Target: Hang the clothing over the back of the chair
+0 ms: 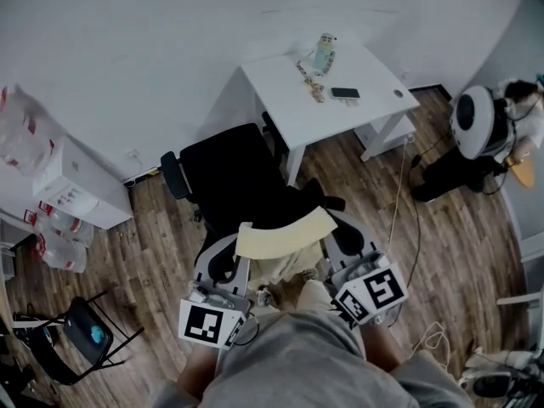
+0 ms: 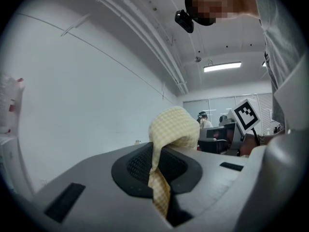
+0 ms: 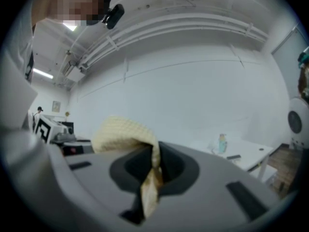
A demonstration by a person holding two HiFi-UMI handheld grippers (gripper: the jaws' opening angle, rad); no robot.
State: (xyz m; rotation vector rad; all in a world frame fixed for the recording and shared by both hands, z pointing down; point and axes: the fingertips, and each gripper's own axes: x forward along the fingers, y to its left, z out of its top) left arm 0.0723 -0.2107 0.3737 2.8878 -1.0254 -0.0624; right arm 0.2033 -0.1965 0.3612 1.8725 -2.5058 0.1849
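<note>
The clothing (image 1: pixel 285 232) is a pale yellow woven cloth, matt, with a fine check in its weave (plainest in the left gripper view). The left tongs (image 2: pixel 158 178) and the right tongs (image 3: pixel 152 175) are smooth, matt grey plastic. Each has a black, finely textured inset around the spot where the cloth is pinched. The chair (image 1: pixel 234 177) is covered in matt black fabric. The floor (image 1: pixel 450 253) is brown wood plank with a faint sheen. The bench (image 1: pixel 297 109) has a smooth, matt white top. On it, the phone (image 1: pixel 345 93) looks dark and glossy, and the bottle (image 1: pixel 324 51) looks like clear plastic.
</note>
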